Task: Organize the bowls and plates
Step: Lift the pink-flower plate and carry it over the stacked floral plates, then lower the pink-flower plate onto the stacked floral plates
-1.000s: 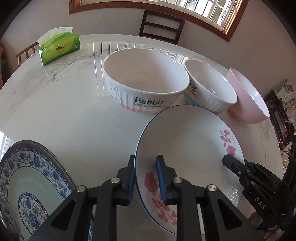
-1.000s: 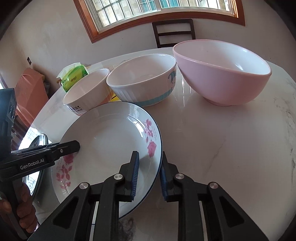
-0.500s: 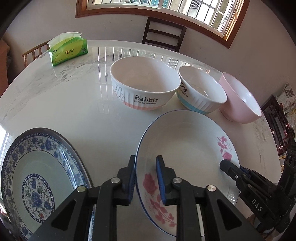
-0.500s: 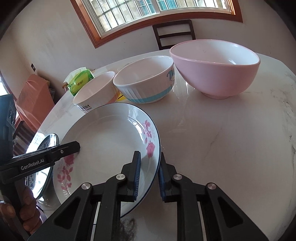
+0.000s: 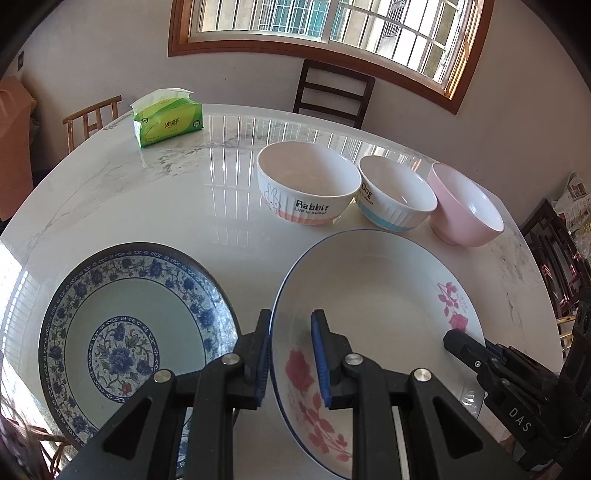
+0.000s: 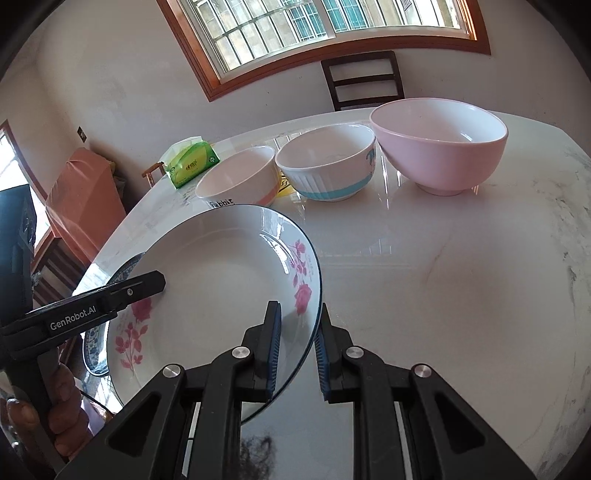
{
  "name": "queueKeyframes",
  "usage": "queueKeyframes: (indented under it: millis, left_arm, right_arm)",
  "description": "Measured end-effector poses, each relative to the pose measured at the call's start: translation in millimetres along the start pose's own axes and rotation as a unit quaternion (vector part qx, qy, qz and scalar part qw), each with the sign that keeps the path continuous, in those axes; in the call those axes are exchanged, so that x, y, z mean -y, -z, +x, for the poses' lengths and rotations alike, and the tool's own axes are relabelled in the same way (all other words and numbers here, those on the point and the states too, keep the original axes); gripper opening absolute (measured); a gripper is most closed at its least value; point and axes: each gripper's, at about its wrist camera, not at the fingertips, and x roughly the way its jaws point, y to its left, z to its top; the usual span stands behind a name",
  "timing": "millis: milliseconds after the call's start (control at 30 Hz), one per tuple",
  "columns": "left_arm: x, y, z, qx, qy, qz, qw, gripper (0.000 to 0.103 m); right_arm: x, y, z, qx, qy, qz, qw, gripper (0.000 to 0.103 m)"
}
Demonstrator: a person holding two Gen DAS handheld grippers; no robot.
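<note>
The left tool (image 5: 291, 354) hides part of the blue-patterned plate (image 5: 122, 332) lying beside it on the bench (image 5: 166, 206). Both tools are clamped on the pink-flowered plate (image 5: 376, 295): left on its left rim, right tool (image 6: 297, 347) on its right rim, the three bowls (image 5: 308, 184) beyond.

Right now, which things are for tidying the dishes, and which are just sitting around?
For the job: flowered plate, blue patterned plate, Rabbit bowl, Dog bowl, pink bowl.

Just lying about: tissue pack, dark chair.

Home dining room: marble table (image 5: 177, 206), chairs (image 5: 334, 94), window (image 5: 332, 26).
</note>
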Motion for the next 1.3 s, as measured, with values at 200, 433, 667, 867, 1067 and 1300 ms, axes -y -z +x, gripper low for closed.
queueKeyframes:
  millis: [200,433,667,867,1067,1300]
  left_arm:
    - [-26.9,10.7,-20.8,0.013,-0.016,-0.02,0.9996,0.021]
    - [-64.6,20.5,-36.7,0.02,-0.032,-0.047,0.9982,0.021]
    - [-93.5,30.7,-48.2,0.021,-0.042,-0.07,0.9965,0.021]
    - [-114.5,42.2,-56.6,0.022,-0.047,-0.089,0.9947,0.021]
    - [-135.3,50.3,-59.3,0.016,-0.05,-0.112,0.9923,0.021]
    - [-153.4,49.3,-64.6,0.023,-0.059,-0.13,0.9896,0.022]
  right_arm:
    - [-31.7,-1.8,-0.8,0.0,-0.012,-0.027,1.0,0.018]
    - [-69.4,-0.5,11.0,-0.012,-0.027,-0.058,0.998,0.018]
    - [-95.7,5.3,21.8,-0.024,-0.036,-0.082,0.996,0.018]
    - [-115.4,13.2,26.7,-0.033,-0.043,-0.1,0.993,0.018]
    - [-132.4,17.0,35.6,-0.045,-0.049,-0.117,0.991,0.018]
    - [-152.3,18.4,43.9,-0.052,-0.055,-0.138,0.988,0.018]
